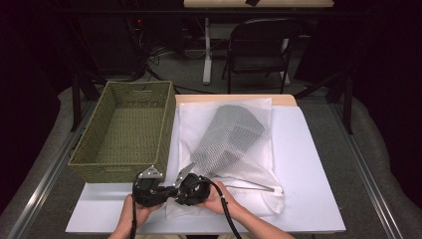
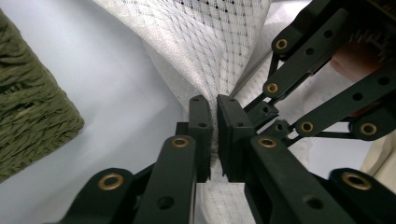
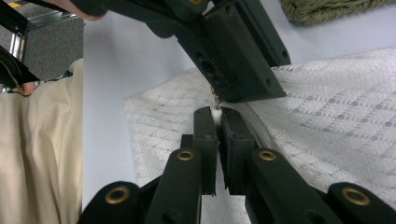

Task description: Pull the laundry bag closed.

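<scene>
Both your grippers pinch the mesh laundry bag [image 1: 226, 144] at its near-left corner: left gripper [image 2: 214, 135] on fabric, right gripper [image 3: 216, 140] on the zipper pull [image 3: 215, 113]. Next, draw the pull steadily along the zipper.

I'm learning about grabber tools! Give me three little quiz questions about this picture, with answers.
1. True or false: the left gripper is shut on the mesh bag.
2. What sits left of the bag on the table? A) green basket B) red bucket C) glass jar
3. What does the right gripper pinch?

Key
1. True: its jaws clamp the white mesh.
2. A
3. A small white tab by the bag's zipper, likely its pull; the grey garment stays inside the bag.
</scene>
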Demonstrator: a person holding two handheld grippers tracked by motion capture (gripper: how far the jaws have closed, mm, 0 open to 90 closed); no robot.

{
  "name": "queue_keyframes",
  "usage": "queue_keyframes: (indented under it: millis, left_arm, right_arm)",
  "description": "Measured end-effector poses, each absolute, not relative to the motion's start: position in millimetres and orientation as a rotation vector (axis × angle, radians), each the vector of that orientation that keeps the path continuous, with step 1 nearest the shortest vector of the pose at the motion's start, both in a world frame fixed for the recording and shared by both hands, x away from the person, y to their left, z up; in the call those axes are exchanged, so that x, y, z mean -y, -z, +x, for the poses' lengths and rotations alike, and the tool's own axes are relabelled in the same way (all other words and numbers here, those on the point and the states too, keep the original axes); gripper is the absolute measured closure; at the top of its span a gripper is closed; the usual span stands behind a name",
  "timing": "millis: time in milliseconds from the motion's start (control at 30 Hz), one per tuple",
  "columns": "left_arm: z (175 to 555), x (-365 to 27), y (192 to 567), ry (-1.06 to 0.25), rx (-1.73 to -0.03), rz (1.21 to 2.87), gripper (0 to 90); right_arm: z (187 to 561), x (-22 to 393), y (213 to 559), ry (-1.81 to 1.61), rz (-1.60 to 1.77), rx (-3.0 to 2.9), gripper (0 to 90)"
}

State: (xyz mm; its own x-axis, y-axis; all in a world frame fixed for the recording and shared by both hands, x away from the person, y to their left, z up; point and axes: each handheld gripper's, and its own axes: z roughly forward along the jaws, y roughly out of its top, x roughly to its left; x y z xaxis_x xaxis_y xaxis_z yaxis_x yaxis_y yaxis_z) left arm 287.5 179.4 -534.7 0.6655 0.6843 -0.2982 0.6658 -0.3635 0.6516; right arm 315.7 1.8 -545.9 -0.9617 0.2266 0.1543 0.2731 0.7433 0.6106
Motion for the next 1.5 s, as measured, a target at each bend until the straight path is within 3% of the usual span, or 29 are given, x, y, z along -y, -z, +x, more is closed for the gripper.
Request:
queue_keyframes:
  millis: [1500]
  left_arm:
    - [287.5, -183.9, 530.5, -0.085, -1.015, 2.131, 86.9]
  right_arm:
    - [329.6, 22.7, 545.5, 0.922, -0.45, 2.904, 86.7]
